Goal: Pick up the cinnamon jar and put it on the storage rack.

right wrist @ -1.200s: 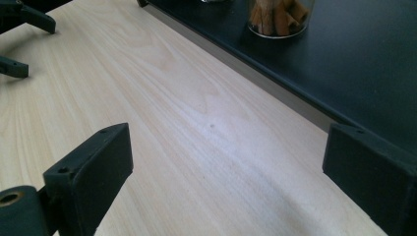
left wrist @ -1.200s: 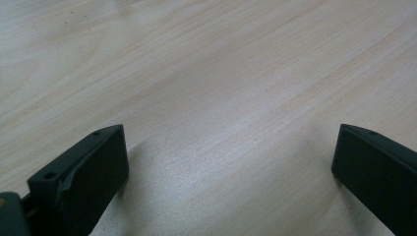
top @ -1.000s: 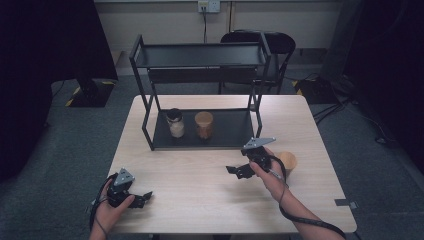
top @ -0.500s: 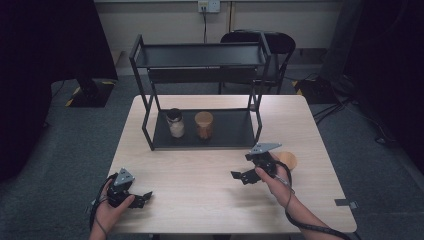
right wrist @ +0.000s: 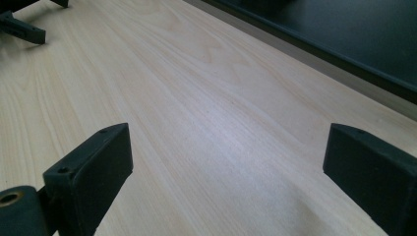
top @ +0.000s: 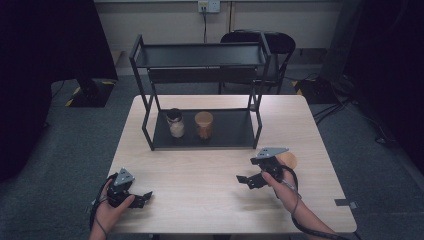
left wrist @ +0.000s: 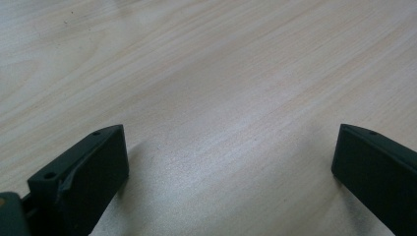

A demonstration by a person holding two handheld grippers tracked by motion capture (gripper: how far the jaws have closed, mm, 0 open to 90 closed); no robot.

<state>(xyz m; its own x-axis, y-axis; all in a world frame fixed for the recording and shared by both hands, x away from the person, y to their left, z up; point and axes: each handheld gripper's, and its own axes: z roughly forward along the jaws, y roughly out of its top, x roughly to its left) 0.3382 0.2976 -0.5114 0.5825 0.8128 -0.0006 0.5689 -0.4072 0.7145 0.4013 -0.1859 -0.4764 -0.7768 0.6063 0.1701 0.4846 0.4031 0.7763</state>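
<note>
Right gripper (top: 248,180), jaws wide and empty, low over table (top: 200,200) at lower right. Round wooden lid (top: 289,160) just behind that hand. Left gripper (top: 142,197) likewise gapes empty. Advice: turn toward lid, straddle its rim squarely.

Lab-like test room, grey carpet (top: 60,150), dark curtains (top: 50,40) (both sides), lone wooden table (top: 200,190)
</note>
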